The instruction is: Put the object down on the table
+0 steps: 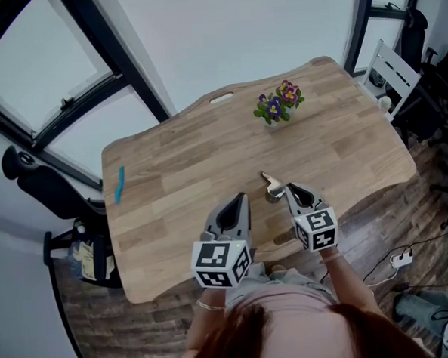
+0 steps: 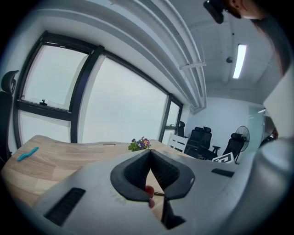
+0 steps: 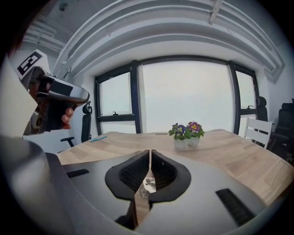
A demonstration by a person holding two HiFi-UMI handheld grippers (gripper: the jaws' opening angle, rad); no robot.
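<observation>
A small silver metal object (image 1: 270, 184) lies on the wooden table (image 1: 178, 177) near its front edge. My right gripper (image 1: 289, 187) hovers just to the right of it, jaws closed together and empty. In the right gripper view the jaws (image 3: 149, 151) meet at the tips, and the metal object (image 3: 147, 185) shows on the wood through the gap beneath them. My left gripper (image 1: 240, 200) hangs to the left of the object, apart from it. Its jaws (image 2: 150, 152) are shut too, with nothing gripped.
A small pot of purple and yellow flowers (image 1: 278, 104) stands at the far middle of the table. A thin blue object (image 1: 119, 184) lies near the left edge. A white chair (image 1: 388, 73) stands at the right and a black office chair (image 1: 27, 175) at the left.
</observation>
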